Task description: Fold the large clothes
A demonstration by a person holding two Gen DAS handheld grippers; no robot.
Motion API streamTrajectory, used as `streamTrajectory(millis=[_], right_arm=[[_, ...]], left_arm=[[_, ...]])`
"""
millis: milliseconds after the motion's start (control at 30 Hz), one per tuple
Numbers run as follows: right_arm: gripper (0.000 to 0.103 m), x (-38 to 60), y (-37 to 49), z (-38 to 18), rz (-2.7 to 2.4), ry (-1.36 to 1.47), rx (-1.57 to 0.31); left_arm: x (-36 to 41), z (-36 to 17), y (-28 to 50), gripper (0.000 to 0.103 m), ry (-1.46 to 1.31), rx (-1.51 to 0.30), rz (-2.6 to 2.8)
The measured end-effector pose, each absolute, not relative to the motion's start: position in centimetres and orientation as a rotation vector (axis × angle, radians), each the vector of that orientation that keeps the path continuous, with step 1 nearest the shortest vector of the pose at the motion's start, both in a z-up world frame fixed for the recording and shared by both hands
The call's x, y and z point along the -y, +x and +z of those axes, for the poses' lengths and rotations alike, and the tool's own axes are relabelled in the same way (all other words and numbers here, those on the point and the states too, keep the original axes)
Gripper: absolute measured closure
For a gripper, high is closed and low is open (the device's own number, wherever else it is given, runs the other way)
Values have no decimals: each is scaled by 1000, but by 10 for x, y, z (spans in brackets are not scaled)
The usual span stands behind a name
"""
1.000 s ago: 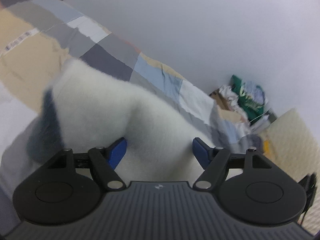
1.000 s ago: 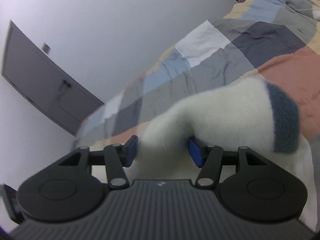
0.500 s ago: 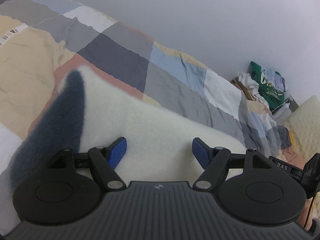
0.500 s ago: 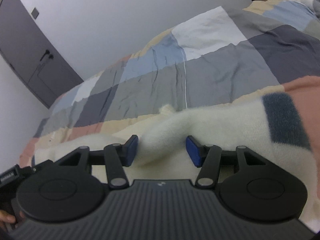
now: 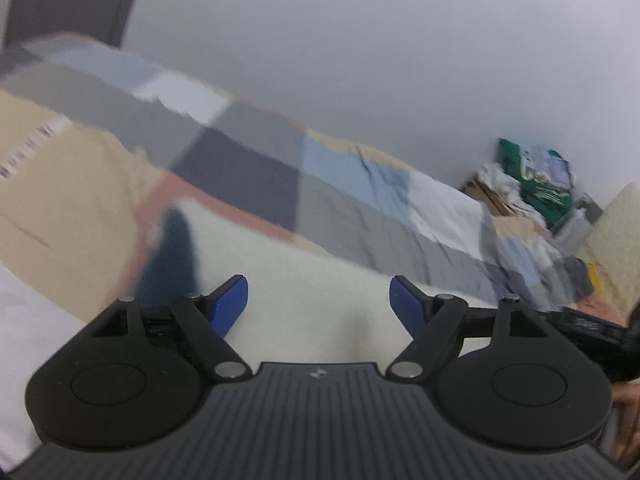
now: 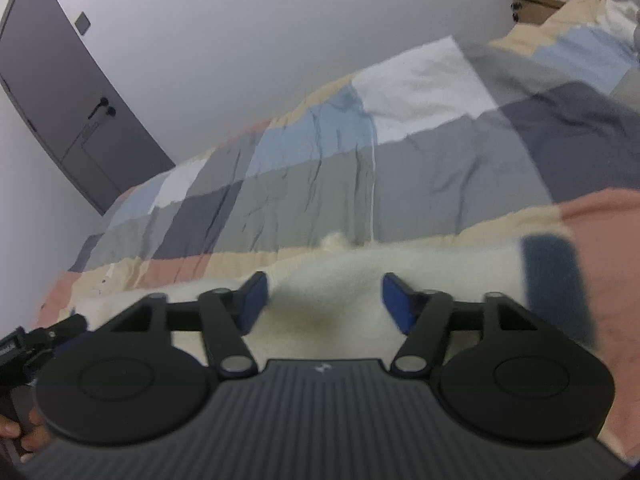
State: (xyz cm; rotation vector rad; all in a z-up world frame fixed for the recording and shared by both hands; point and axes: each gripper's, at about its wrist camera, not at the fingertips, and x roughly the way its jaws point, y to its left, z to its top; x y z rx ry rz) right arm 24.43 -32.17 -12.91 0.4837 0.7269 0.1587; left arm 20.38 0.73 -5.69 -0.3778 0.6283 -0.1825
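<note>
On the quilt [image 6: 400, 184], the fleece [image 6: 332, 304] lies flat at 12 o'clock of both claws, long axis 9-to-3. Right claw [image 6: 324, 300] and left claw [image 5: 318, 304] just spread wide, pads clear of the fleece, gripping nothing. We'd regrab w/ whichever's nearer; can't tell which.

You look across a patchwork bedspread [image 5: 248, 168] of grey, pale blue, white, tan and salmon squares, creased along its far side and running up to a plain white wall [image 5: 360, 48]. In your right wrist view a dark grey door [image 6: 60, 104] with a black lever handle [image 6: 102, 106] stands at the far left, a small grey wall switch [image 6: 83, 23] just beside its upper edge. In your left wrist view a heap of clothes and bags [image 5: 532, 180], green among them, sits in the far corner, a cardboard box [image 5: 486, 196] just beside it and a cream quilted cushion [image 5: 616, 236] at the right edge.
</note>
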Motion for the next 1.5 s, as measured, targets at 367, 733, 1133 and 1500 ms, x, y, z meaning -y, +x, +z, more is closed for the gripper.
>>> streamTrajectory(millis=[367, 733, 1133, 1500], right_arm=[[17, 378, 228, -99, 22, 432, -614], [17, 414, 238, -139, -29, 548, -792], [66, 380, 228, -128, 34, 407, -745], [60, 381, 265, -162, -33, 405, -805]], left_arm=[[-62, -75, 203, 20, -383, -666, 79], [-62, -103, 222, 27, -474, -668, 33], [-59, -74, 207, 85, -479, -587, -22], [-57, -103, 233, 83, -443, -685, 35]])
